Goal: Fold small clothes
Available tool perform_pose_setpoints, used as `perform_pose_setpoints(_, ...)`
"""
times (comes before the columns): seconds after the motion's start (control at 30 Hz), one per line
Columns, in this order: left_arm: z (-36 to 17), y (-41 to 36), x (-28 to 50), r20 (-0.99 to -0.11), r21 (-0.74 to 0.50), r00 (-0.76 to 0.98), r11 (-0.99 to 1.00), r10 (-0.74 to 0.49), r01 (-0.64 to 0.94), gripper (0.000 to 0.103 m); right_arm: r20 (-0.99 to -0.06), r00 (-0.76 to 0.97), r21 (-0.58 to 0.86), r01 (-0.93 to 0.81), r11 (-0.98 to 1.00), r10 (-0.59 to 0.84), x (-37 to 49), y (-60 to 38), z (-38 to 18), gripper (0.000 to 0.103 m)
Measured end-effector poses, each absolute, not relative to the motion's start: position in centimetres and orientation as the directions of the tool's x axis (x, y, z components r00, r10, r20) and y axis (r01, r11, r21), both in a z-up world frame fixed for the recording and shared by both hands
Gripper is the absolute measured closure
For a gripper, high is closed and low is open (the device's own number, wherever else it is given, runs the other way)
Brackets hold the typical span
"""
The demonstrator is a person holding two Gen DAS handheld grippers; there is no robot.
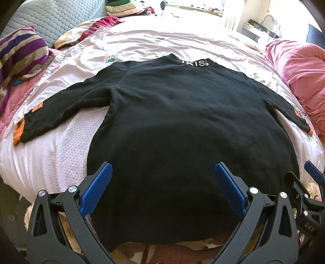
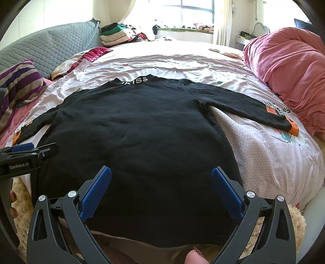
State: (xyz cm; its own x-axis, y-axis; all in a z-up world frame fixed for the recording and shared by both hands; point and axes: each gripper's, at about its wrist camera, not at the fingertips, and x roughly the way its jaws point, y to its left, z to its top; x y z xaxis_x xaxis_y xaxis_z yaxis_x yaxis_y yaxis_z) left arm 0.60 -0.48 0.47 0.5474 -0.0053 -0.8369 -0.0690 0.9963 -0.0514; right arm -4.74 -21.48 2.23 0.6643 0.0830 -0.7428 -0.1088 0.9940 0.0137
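Sun is coming in through the window (image 2: 195, 12) onto a big bed (image 1: 61, 154) with a pale sheet, and that bed is serving as the folding table. The left gripper (image 1: 162, 178) is hovering just over the near hem of a black shirt (image 1: 172, 113), with its blue fingers (image 1: 97, 190) spread wide and nothing held between them. The right gripper (image 2: 161, 182) is doing the same on its side, wide apart and holding nothing. The shirt is lying flat in the middle of the bed, collar (image 2: 135, 80) pointing away, probably so it folds neatly. Both sleeves are sticking out to the sides, the left sleeve (image 1: 61, 113) and the right sleeve (image 2: 243, 105), ready to be flipped in. A pink blanket (image 2: 288, 67) is bunching up at the right, and a striped pillow (image 1: 22, 52) is sitting at the left, both pushed aside.
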Motion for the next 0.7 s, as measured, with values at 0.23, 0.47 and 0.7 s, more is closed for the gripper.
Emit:
perform_pose_setpoints(0.23, 0.56, -0.52, 0.7, -0.836, -0.052, 0.548, 0.996, -0.006, -0.067, 0.008, -0.745, 0.662, 0.012, -0.107, 0.994, 0.081, -4.68, -21.49, 2.21, 0.004)
perform_pose_setpoints(0.47, 0.6, -0.6, 0.87, -0.838, -0.053, 0.546, 0.996, -0.007, -0.067, 0.008, -0.746, 0.662, 0.014, -0.102, 0.995, 0.078, -4.62, -21.56, 2.1, 0.004)
perform_pose_setpoints(0.7, 0.7, -0.82, 0.99, -0.836, -0.053, 0.549, 0.996, -0.008, -0.066, 0.008, -0.743, 0.664, 0.015, -0.099, 0.995, 0.078, -4.48, -21.74, 2.1, 0.004)
